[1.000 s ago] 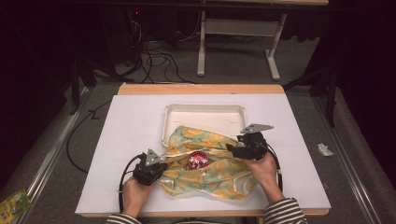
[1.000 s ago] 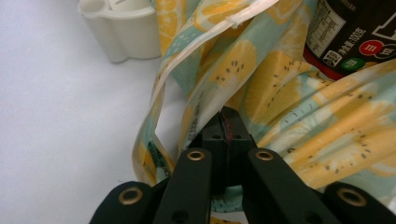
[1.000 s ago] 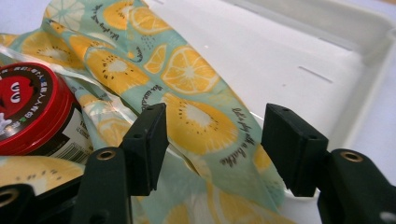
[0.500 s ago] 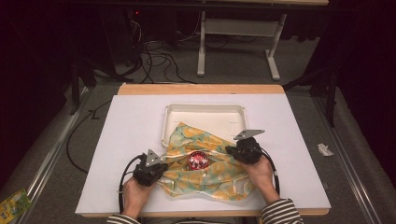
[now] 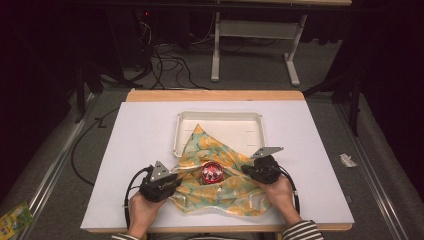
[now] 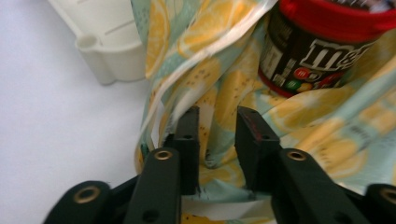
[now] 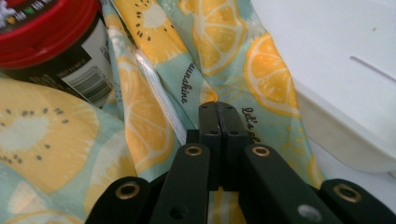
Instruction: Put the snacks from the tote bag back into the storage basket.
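1. My left hand-held gripper (image 5: 172, 181) rests at the left edge of the fruit-print cloth (image 5: 227, 187) on the bench (image 5: 130, 145). Its jaws have just been opening and now stand partly apart. In the left gripper view a fold of the cloth (image 6: 219, 93) lies in the gap; the pads do not press on it.
2. My right hand-held gripper (image 5: 248, 171) sits at the right edge of the cloth. In the right gripper view its jaws are fully closed, pad against pad, just in front of the print (image 7: 224, 56). Whether a layer of fabric is pinched between the pads cannot be determined.
3. The cloth lies spread on the near half of the bench, between both grippers. Its far corner reaches up into the white tray (image 5: 220, 120).
4. A candy jar (image 5: 212, 172) with a red lid stands upright on the middle of the cloth, between the two grippers and touching neither. Cloth folds rise beside it in both gripper views.
5. The tray stands at the centre of the bench, just beyond the jar.
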Tool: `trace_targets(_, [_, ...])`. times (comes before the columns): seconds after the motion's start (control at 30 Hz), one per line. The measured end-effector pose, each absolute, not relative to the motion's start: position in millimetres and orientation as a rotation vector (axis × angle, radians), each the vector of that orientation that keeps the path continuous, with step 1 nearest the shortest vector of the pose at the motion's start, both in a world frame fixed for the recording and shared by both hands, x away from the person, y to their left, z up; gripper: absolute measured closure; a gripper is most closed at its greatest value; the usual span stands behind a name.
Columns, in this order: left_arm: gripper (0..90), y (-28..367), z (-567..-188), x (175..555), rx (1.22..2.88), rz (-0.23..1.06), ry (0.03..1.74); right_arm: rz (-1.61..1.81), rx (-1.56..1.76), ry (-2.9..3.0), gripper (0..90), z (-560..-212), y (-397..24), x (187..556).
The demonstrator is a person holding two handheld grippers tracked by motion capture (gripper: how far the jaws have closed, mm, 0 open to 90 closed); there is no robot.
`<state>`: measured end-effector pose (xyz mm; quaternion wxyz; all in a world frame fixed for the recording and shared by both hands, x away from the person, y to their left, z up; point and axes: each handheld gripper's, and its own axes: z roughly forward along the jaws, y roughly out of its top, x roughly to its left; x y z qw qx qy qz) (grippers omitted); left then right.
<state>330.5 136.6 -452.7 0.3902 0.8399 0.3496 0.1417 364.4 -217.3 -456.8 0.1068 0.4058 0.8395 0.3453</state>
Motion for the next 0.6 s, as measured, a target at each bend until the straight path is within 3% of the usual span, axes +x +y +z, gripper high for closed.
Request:
trace_targets(0.33, [54.2, 141, -424, 337, 2.061, 0.379, 0.903, 0.991, 1.209, 2.503, 90.0, -466, -216, 368])
trace_targets(0.6, [50.0, 130, -419, 369, 2.061, 0.361, 0.934, 0.982, 1.204, 2.515, 90.0, -467, -215, 369])
